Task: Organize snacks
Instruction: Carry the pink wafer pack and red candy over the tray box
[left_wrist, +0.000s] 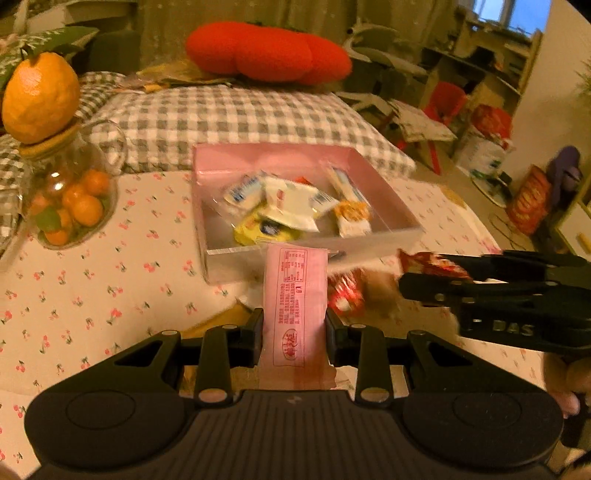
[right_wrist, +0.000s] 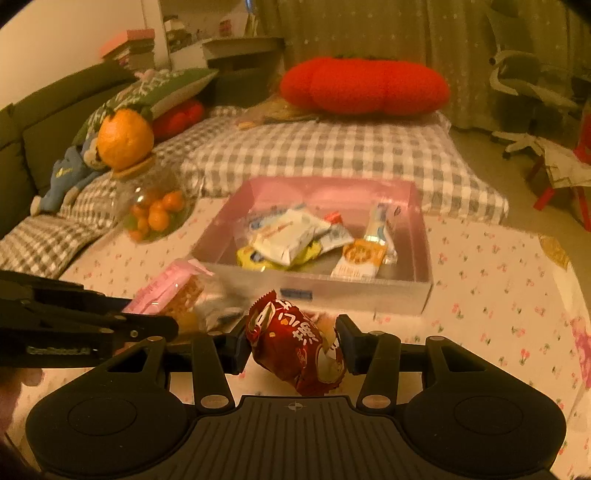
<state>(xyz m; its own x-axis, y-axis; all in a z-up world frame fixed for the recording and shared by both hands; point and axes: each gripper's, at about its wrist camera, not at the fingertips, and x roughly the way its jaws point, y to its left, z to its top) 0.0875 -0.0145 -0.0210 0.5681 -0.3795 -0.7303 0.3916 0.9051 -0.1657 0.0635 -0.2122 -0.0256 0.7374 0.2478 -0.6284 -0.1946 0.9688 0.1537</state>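
Note:
My left gripper (left_wrist: 294, 325) is shut on a pink snack packet (left_wrist: 295, 302), held above the table just in front of the pink tray (left_wrist: 221, 254). The tray holds several wrapped snacks (left_wrist: 291, 201). My right gripper (right_wrist: 293, 343) is shut on a red snack packet (right_wrist: 295, 347), also in front of the tray (right_wrist: 354, 291). In the left wrist view the right gripper (left_wrist: 413, 273) comes in from the right with the red packet (left_wrist: 428, 264). In the right wrist view the left gripper (right_wrist: 166, 325) comes in from the left with the pink packet (right_wrist: 170, 288).
A glass jar of small oranges (left_wrist: 70, 206) topped by a big orange (left_wrist: 38, 96) stands left of the tray on the cherry-print tablecloth (left_wrist: 110, 280). More loose packets (left_wrist: 347, 295) lie under the grippers. Checked cushions (right_wrist: 332, 155) and a red pillow (right_wrist: 365, 88) lie behind.

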